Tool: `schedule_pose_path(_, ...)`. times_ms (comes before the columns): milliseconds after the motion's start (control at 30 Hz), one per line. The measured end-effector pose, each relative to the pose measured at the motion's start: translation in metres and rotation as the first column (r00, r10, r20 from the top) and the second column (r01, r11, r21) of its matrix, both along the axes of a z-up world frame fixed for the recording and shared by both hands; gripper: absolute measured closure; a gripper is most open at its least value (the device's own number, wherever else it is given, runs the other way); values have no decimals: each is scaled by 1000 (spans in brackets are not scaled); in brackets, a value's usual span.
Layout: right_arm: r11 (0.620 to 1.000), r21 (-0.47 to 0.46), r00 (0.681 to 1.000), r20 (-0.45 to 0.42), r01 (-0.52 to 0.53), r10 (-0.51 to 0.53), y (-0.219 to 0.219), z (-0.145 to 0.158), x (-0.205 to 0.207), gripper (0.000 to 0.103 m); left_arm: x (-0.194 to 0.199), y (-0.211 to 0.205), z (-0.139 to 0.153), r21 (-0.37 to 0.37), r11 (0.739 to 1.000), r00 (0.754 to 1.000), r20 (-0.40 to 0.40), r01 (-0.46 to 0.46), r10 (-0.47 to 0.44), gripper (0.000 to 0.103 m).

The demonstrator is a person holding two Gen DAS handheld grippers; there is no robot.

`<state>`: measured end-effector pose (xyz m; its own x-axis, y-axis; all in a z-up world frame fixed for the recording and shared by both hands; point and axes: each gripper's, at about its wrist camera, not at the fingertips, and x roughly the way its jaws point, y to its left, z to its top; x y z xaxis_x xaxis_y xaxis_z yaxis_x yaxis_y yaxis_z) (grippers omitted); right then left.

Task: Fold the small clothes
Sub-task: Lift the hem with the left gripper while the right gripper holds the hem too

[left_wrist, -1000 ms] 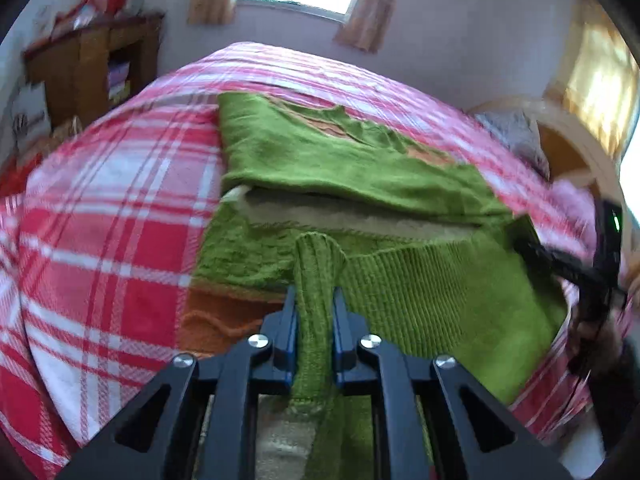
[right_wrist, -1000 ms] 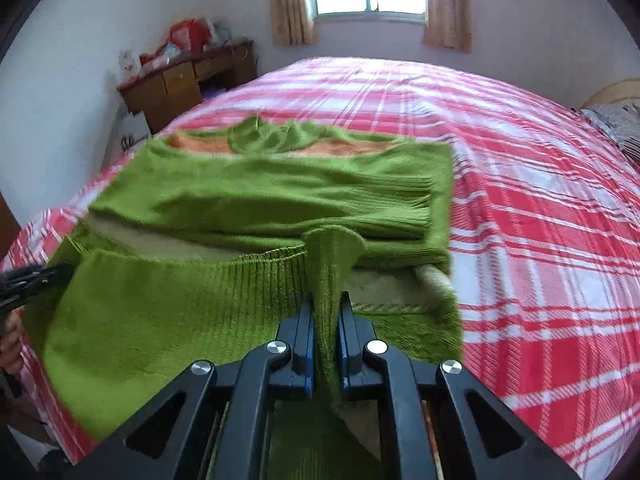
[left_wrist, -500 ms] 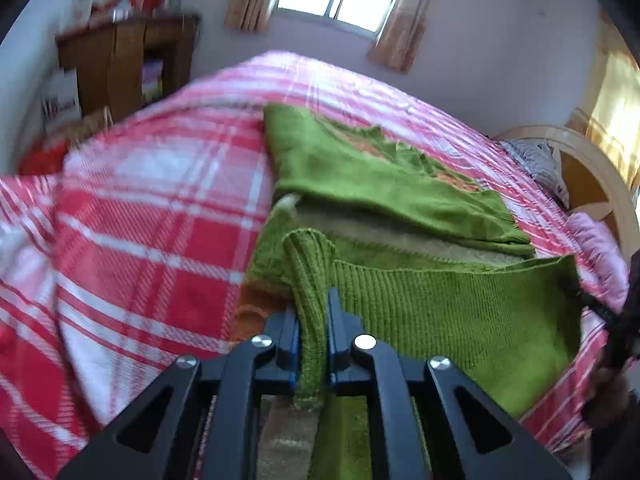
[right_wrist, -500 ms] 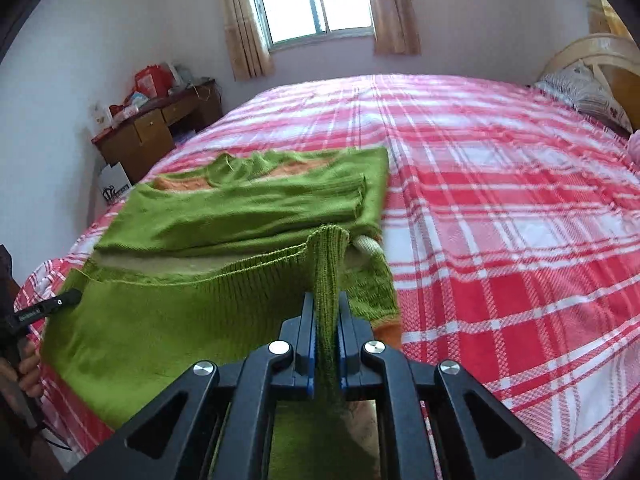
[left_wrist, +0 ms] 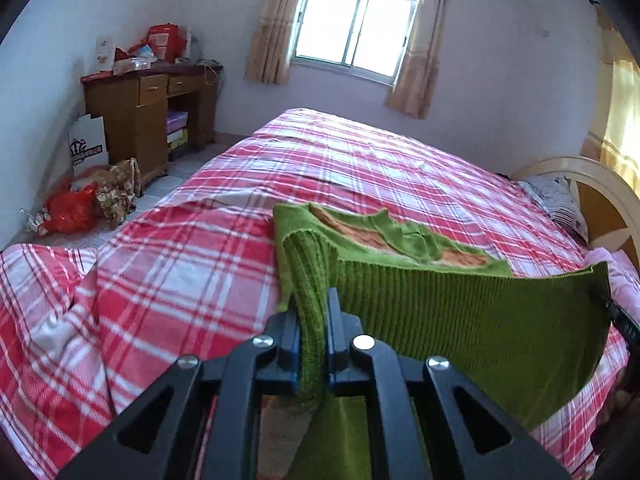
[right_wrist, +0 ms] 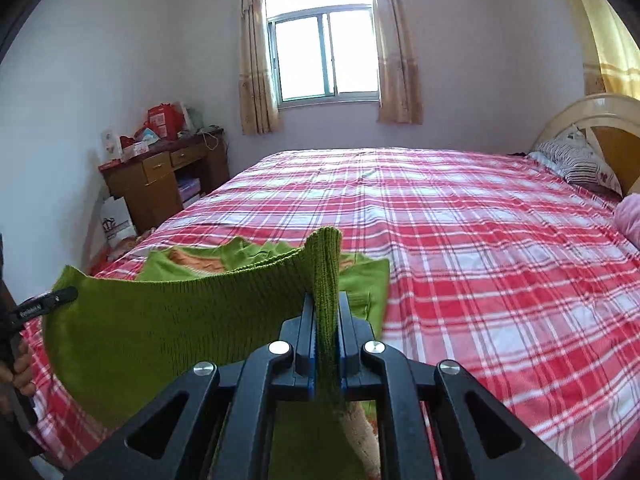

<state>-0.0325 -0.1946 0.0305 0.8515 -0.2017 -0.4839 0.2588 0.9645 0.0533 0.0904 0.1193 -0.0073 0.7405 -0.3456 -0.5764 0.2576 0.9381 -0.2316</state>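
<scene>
Both grippers have their jaws clamped on the ribbed hem of a green sweater (left_wrist: 460, 320): the left gripper (left_wrist: 313, 312) on one corner, the right gripper (right_wrist: 325, 308) on the other, the hem stretched between them above the bed (right_wrist: 460, 240), where the sweater's collar end lies

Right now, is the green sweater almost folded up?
Partly. The top of the green sweater lies flat on the checked bed. Both tongs, left and right, are shut on its ribbed bottom edge, lifted and stretched between them. That edge is not yet laid over the top, so the fold isn't finished.
</scene>
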Motion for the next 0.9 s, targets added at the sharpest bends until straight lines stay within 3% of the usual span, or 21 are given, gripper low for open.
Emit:
schedule_pose_path(267,999,14,997,-70,32,-31,-21,-20,46,96,37,-16,-11,20,999,999,-28,-32,32,93)
schedule_pose_path(667,999,0,995,-90,43,-43,-47,-18,115,96,100,-38,-14,20,998,996,-58,-66,67,94)
schedule_pose_path(900,997,-28,990,-117,75,-78,-67,-33,171,96,144,-55,-14,37,993,992,-46,-112,114,94)
